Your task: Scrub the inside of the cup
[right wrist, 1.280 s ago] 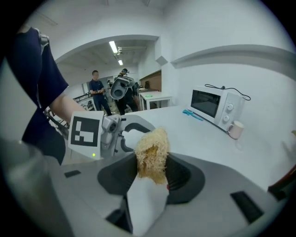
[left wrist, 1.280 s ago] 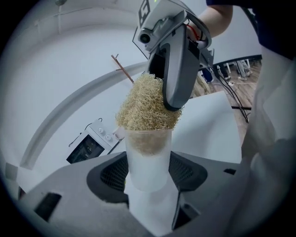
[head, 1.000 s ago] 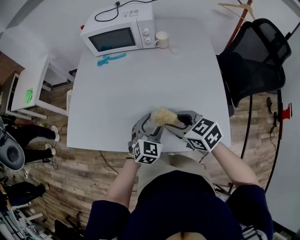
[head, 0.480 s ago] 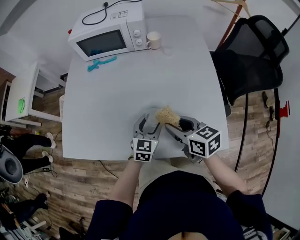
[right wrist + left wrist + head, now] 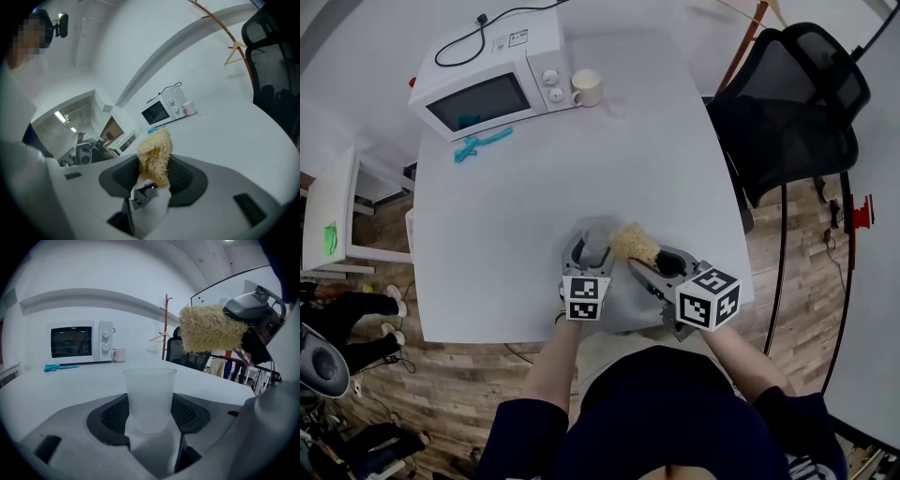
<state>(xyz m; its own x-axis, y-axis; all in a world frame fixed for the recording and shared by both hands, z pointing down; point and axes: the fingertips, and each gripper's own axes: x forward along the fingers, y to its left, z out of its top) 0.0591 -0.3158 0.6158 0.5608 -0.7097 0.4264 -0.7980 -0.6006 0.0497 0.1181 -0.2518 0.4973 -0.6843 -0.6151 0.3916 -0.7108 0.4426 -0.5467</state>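
**Scrubber held just off the cup's mouth, not yet inside**

The fingers of the left gripper are clenched on the lower half of a translucent plastic cup, one pad on each side of its wall. The cup stands upright in that grip, with its open mouth up and its inside empty. The right gripper has its fingers clamped on the base of a straw-coloured fibrous scrubber, whose bushy end sticks out past the fingertips.

In the left gripper view the scrubber hangs above the cup's rim and off to the cup's right, clear of the mouth. Its length lies roughly level and its free end points toward the cup. The head view shows the two just beside each other, over the near edge of the tabletop. Whether the cup's base rests on the tabletop cannot be told.

The cup's long axis runs upright, so the scrubber probably has to shift left over the mouth, tip its free end down and go in along that axis. That move falls to the right hand, since the left only steadies the cup.

Well beyond the cup, at the far side of the tabletop, stand a microwave and a mug.
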